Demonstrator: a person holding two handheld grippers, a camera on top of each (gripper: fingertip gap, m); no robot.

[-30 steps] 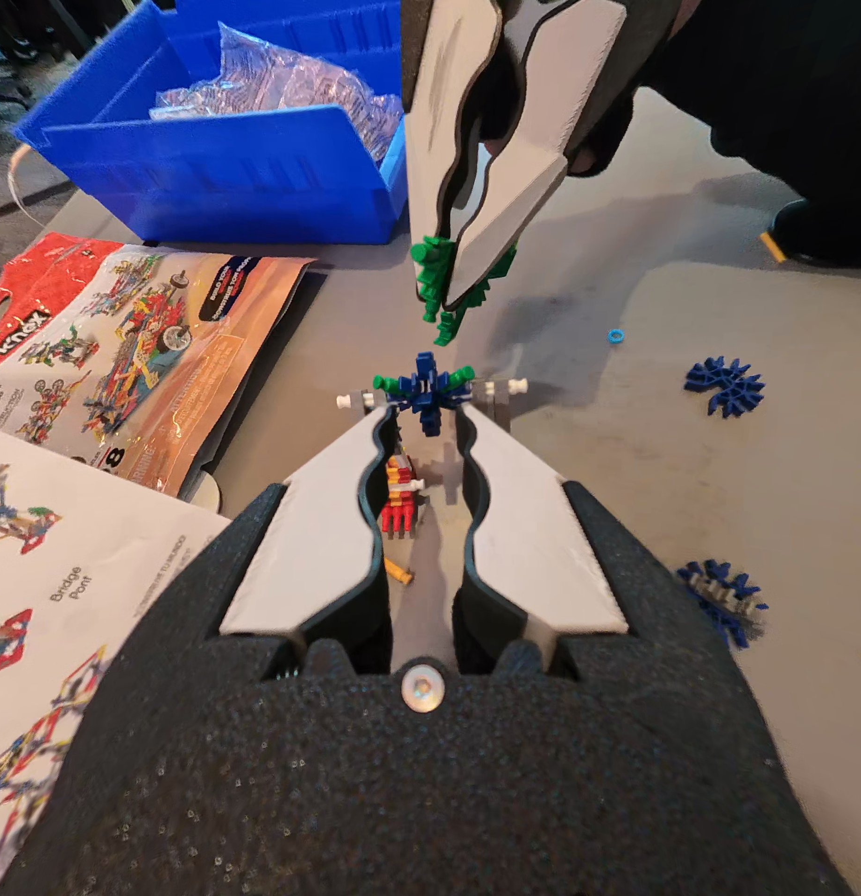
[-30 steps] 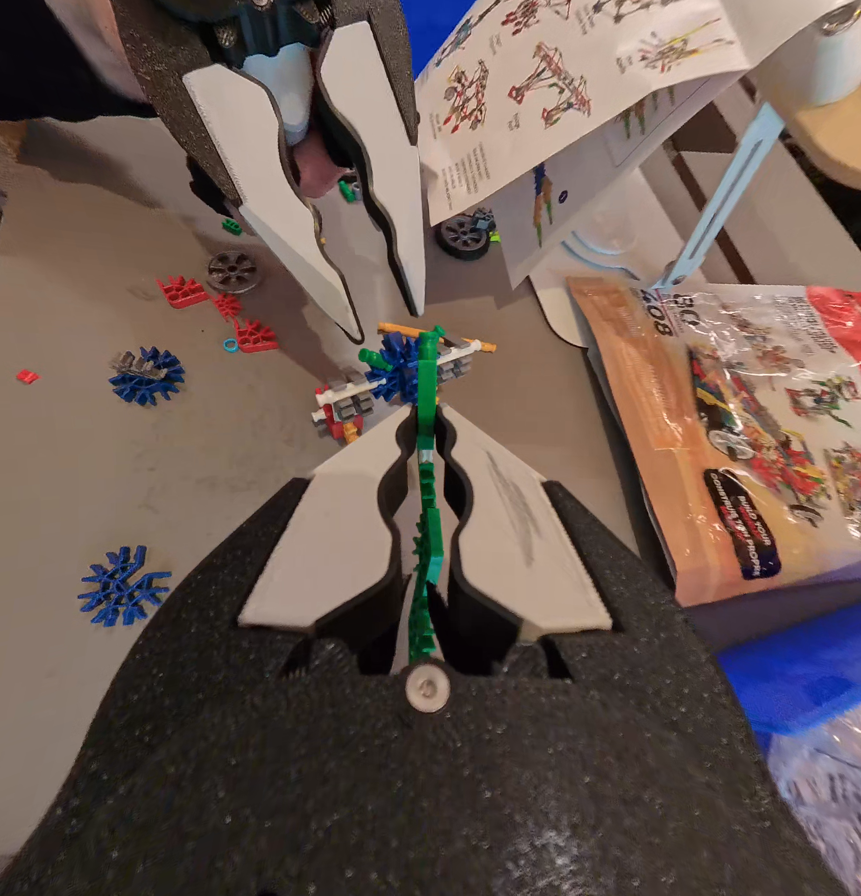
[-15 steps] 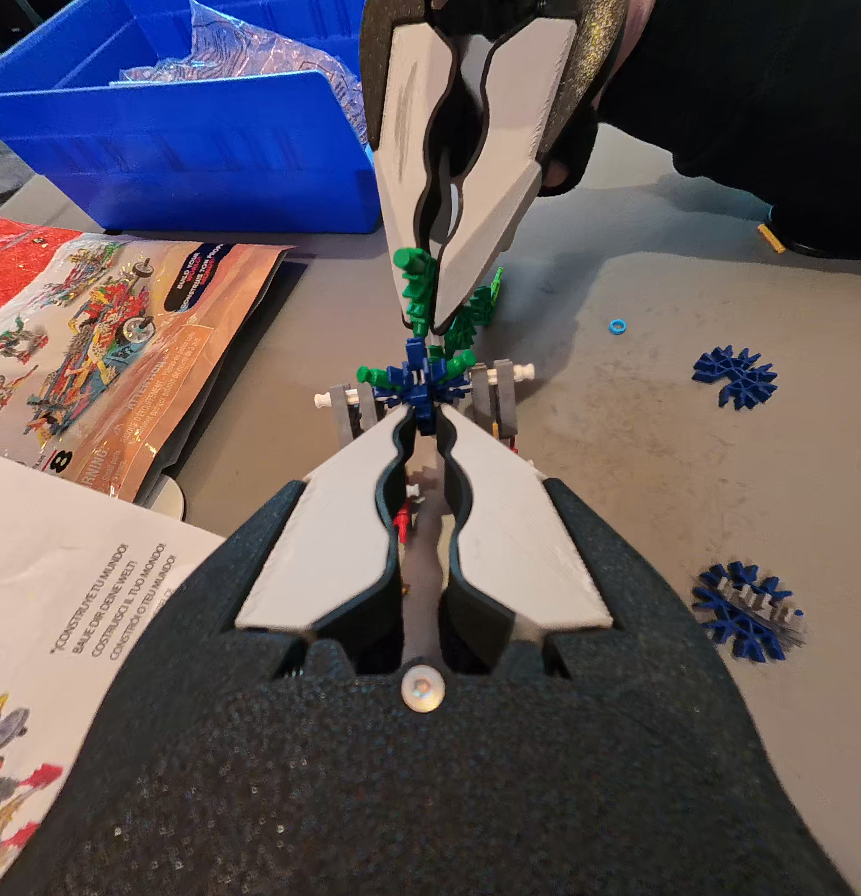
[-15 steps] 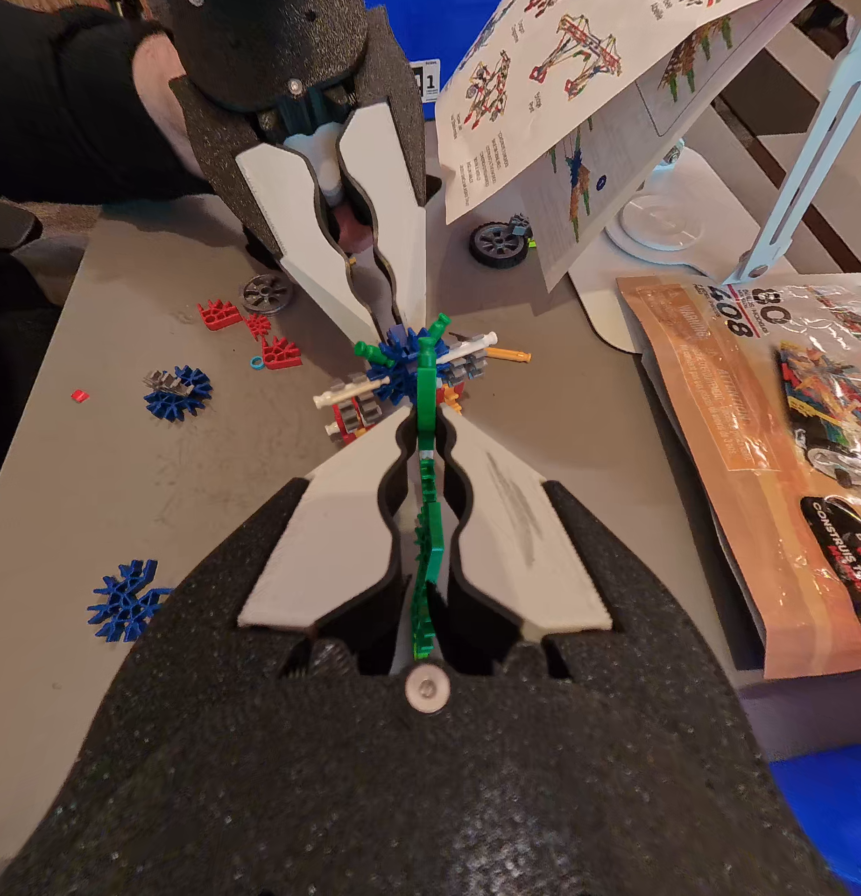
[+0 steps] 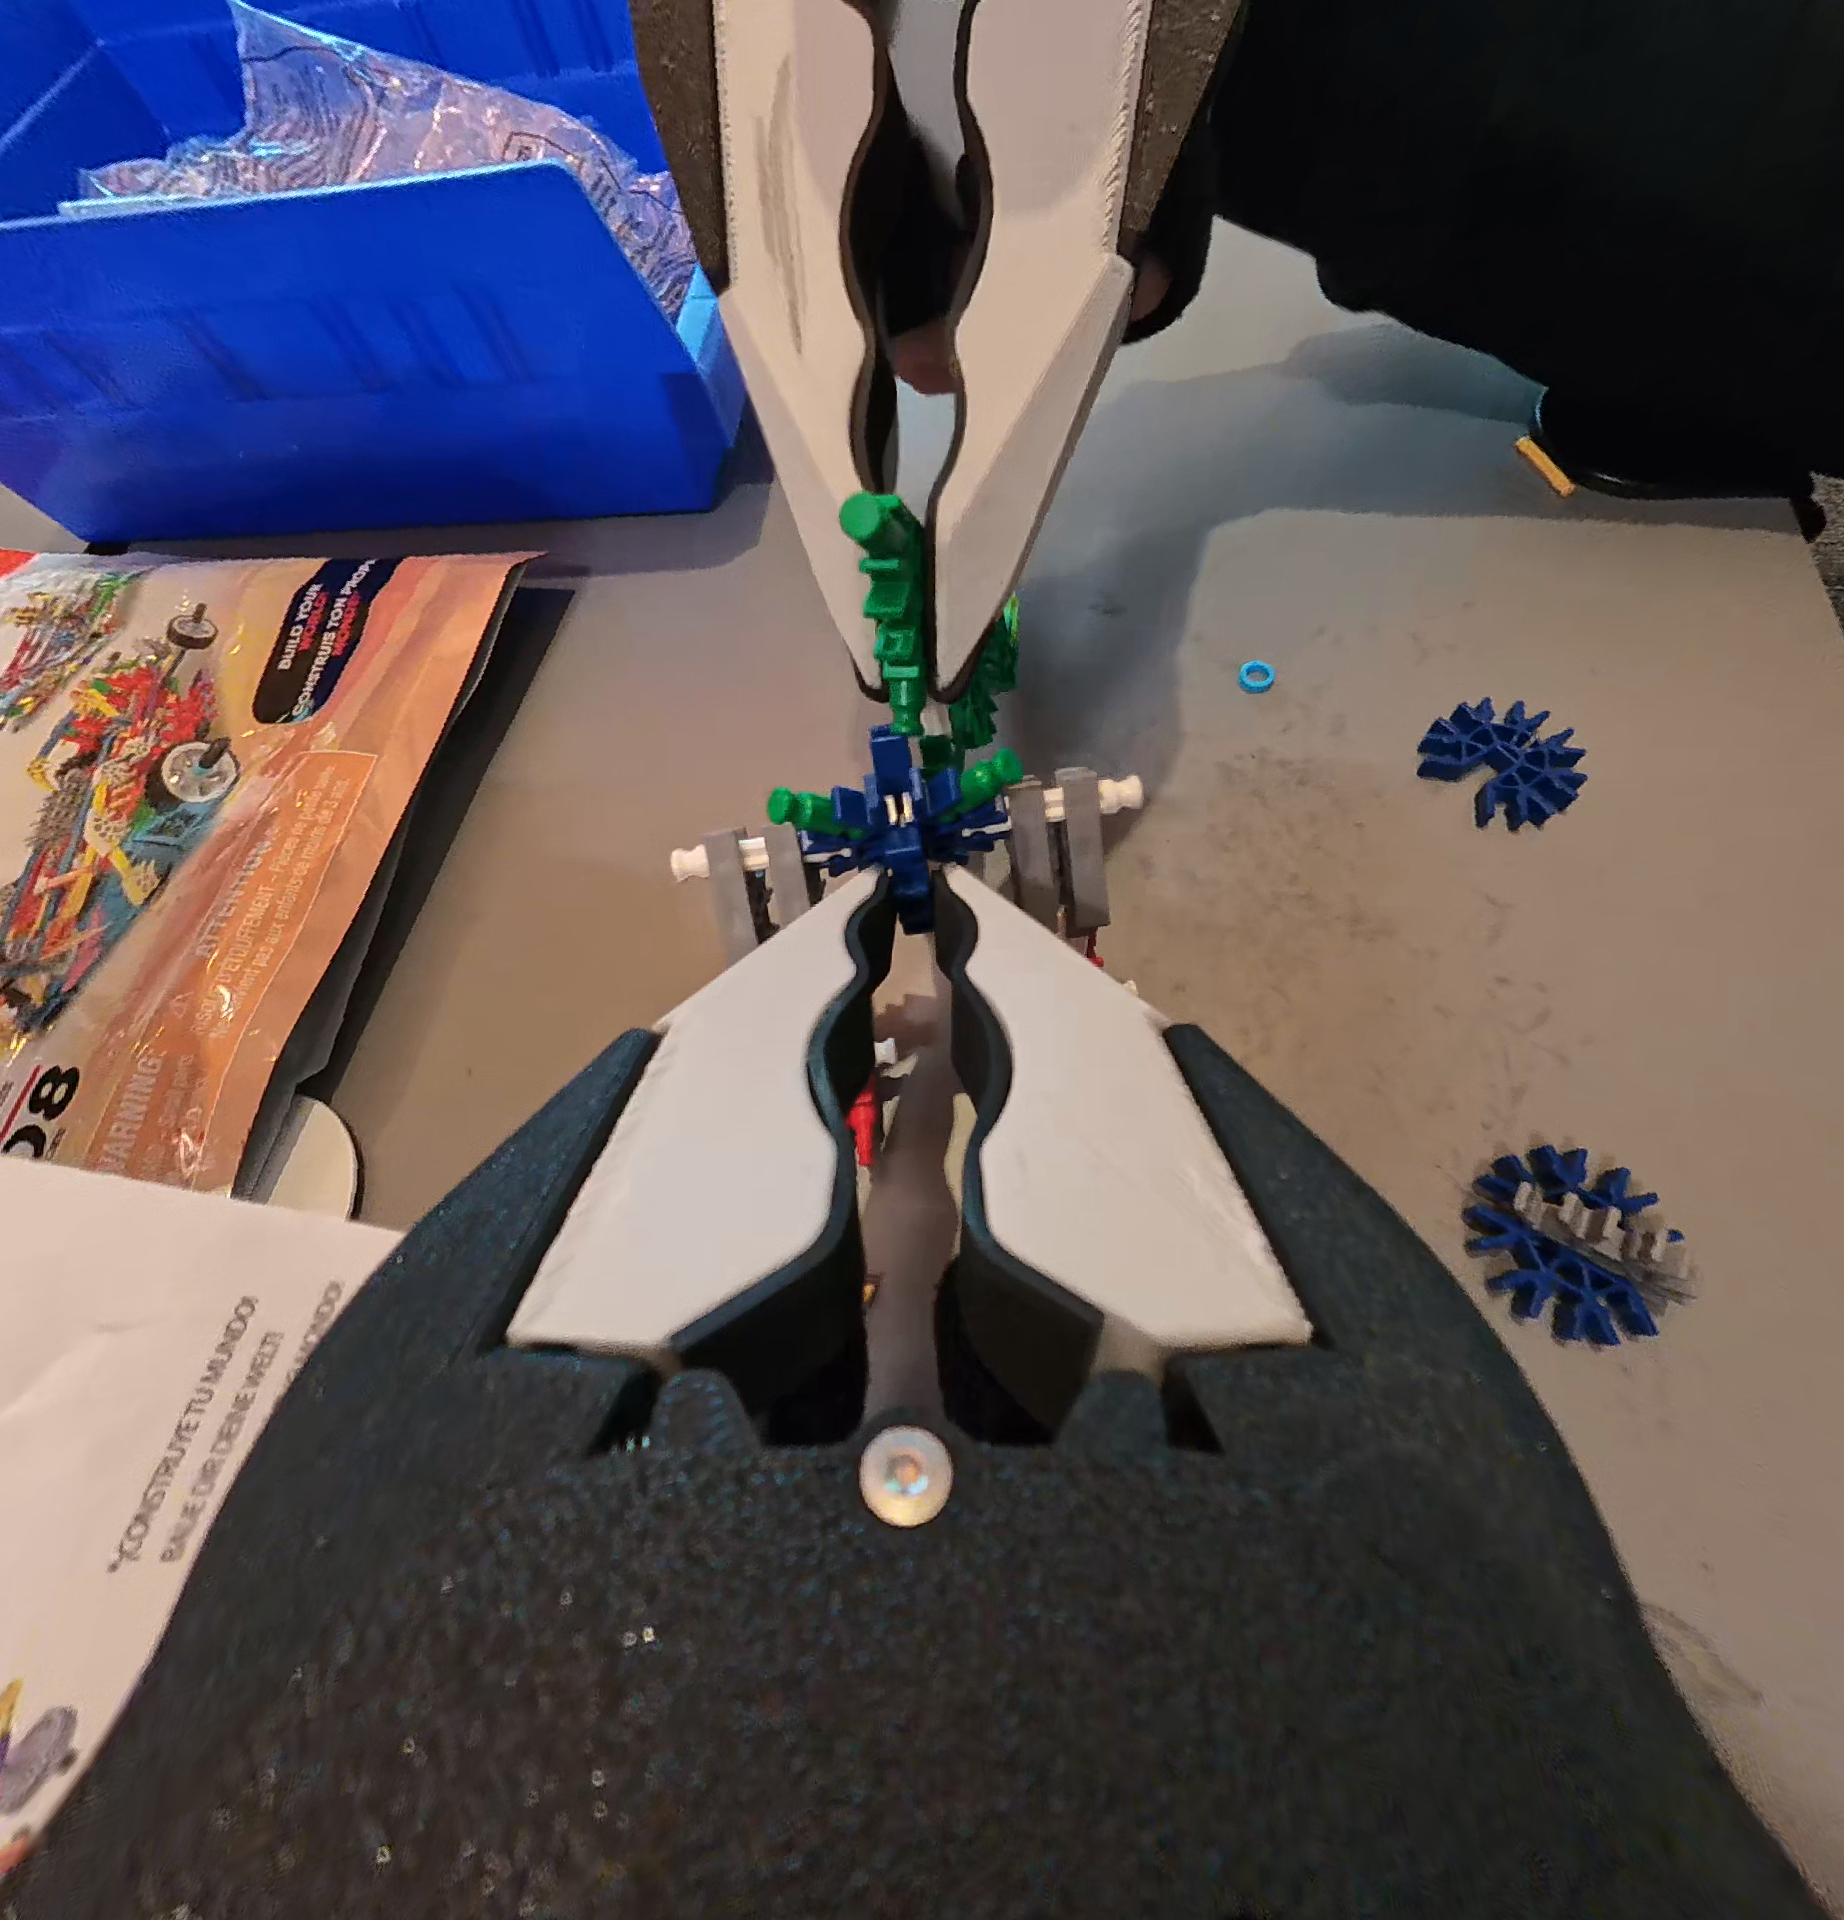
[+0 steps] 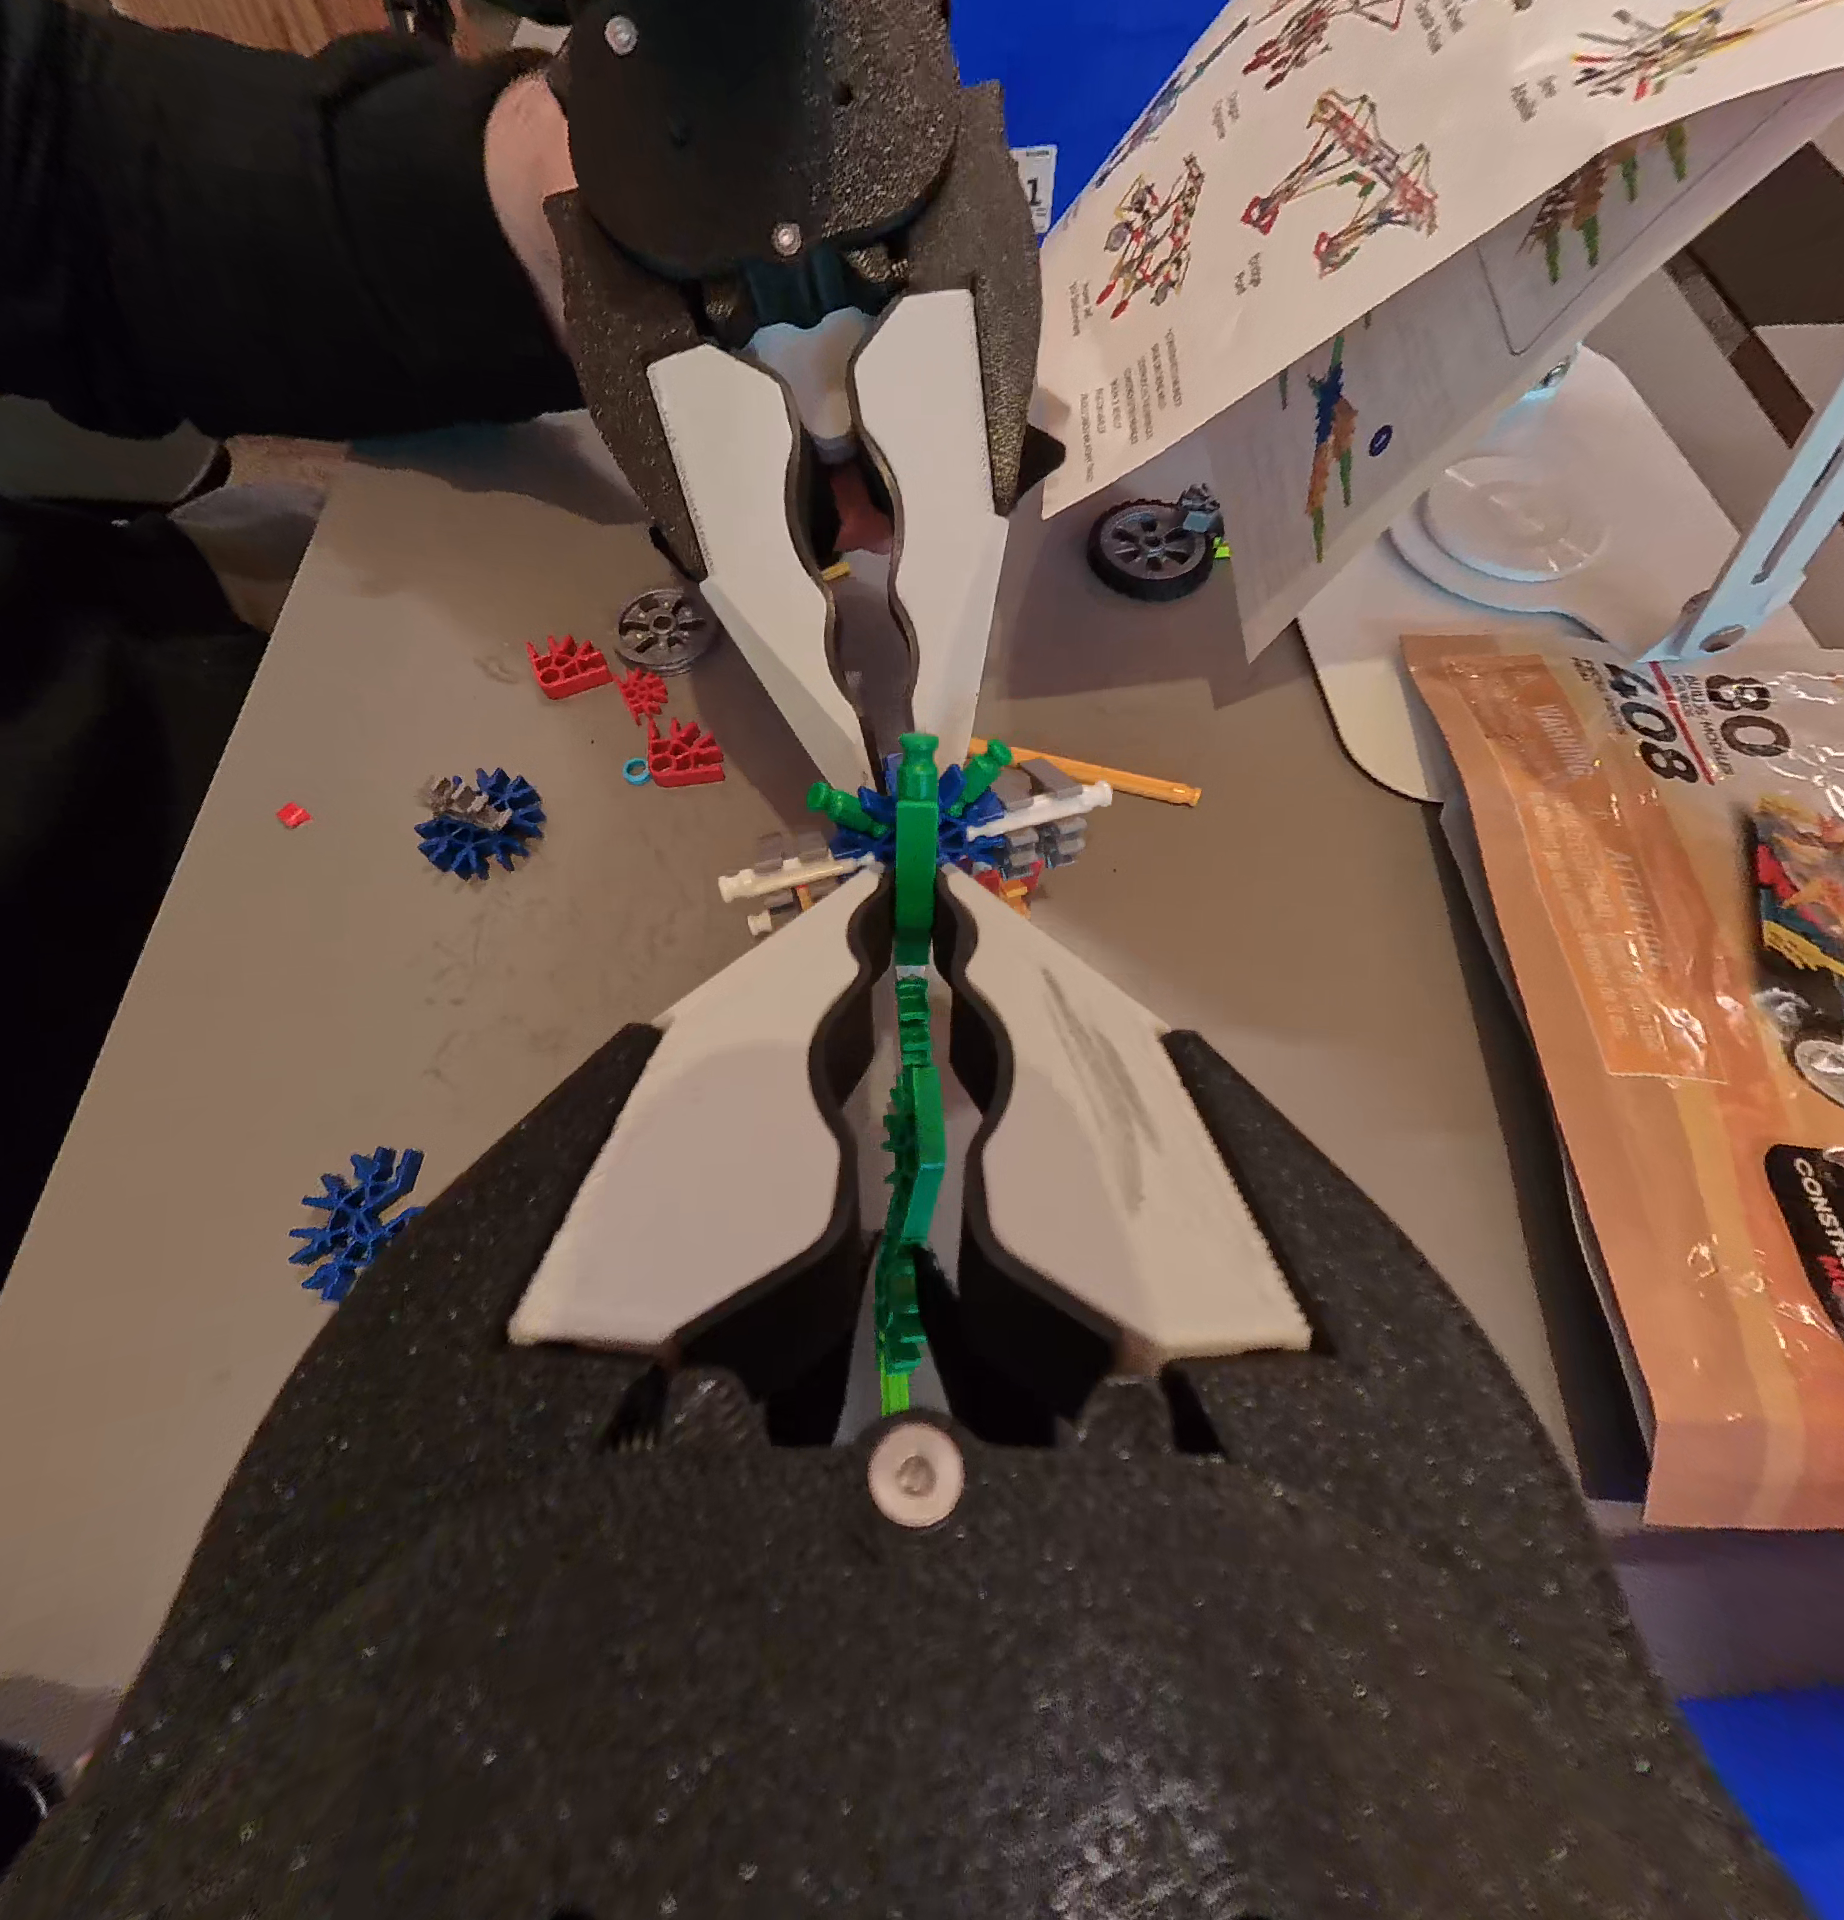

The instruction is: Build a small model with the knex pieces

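My left gripper (image 5: 907, 883) is shut on the lower edge of a blue snowflake connector (image 5: 902, 821). The connector is the hub of a small assembly with green rods, white rods and grey connectors, resting on the grey table. My right gripper (image 6: 913, 883) is shut on a green rod-and-connector piece (image 6: 913, 831) that runs back between its fingers. In the left wrist view, the right gripper (image 5: 897, 675) comes down from above. The green piece (image 5: 887, 603) has its tip against the top of the blue connector. In the right wrist view, the left gripper (image 6: 897, 743) faces mine across the assembly (image 6: 1032, 821).
A blue bin (image 5: 326, 343) with clear bags stands at the far left, with an orange toy bag (image 5: 201, 831) and an instruction sheet (image 5: 118, 1455) nearer. Loose blue connectors (image 5: 1500, 764) (image 5: 1567, 1242), red connectors (image 6: 679, 748), a grey hub (image 6: 663, 629) and a black wheel (image 6: 1157, 545) lie around. Both grippers' tips are roughly 20 cm from the black wheel (image 6: 1157, 545).
The right gripper has lowered the green piece from above the assembly down onto the blue connector. The left gripper has stayed shut on the blue connector and tilted closer to the table.
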